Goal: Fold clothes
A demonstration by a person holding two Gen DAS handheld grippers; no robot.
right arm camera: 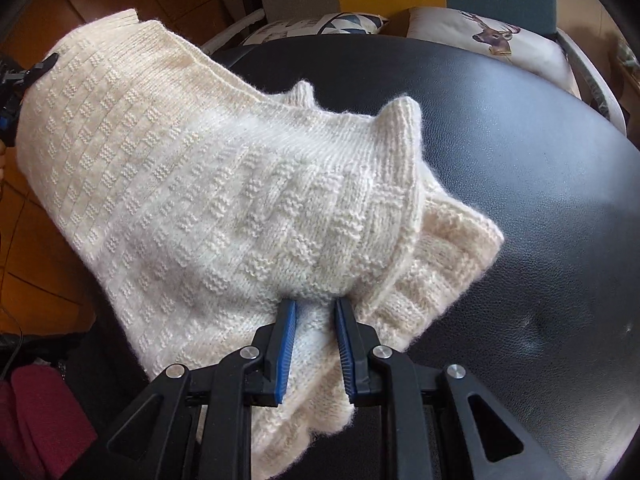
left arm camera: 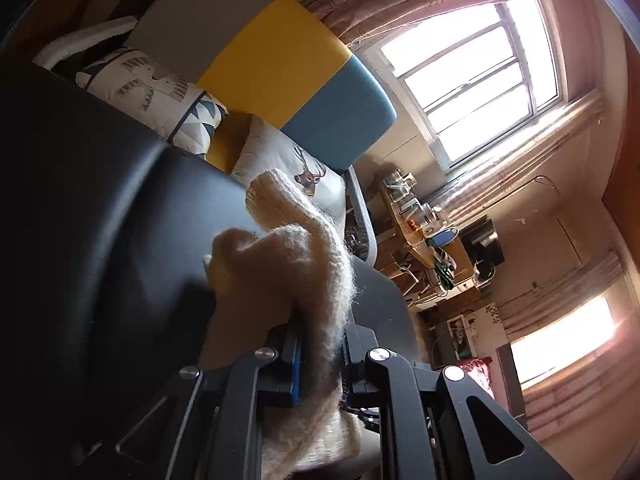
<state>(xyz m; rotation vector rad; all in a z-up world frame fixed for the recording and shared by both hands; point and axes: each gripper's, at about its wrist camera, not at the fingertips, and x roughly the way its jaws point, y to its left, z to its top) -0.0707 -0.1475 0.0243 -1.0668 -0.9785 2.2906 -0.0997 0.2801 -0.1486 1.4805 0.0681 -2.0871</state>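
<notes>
Cream knit sweater [right arm camera: 208, 184] draped over black desk [right arm camera: 520, 184], both grippers' fingers clamped its edges, left gripper [left arm camera: 320, 344], right gripper [right arm camera: 316, 320], window [left arm camera: 472, 80] seen only from left wrist.

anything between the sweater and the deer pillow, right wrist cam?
Only bare black leather surface between the cream sweater and the deer pillow, seen in the right wrist view.

Left gripper [left arm camera: 320, 344] jaws clamped on knit fabric; right gripper [right arm camera: 316, 312] likewise clamped, pointing steeply down.
</notes>
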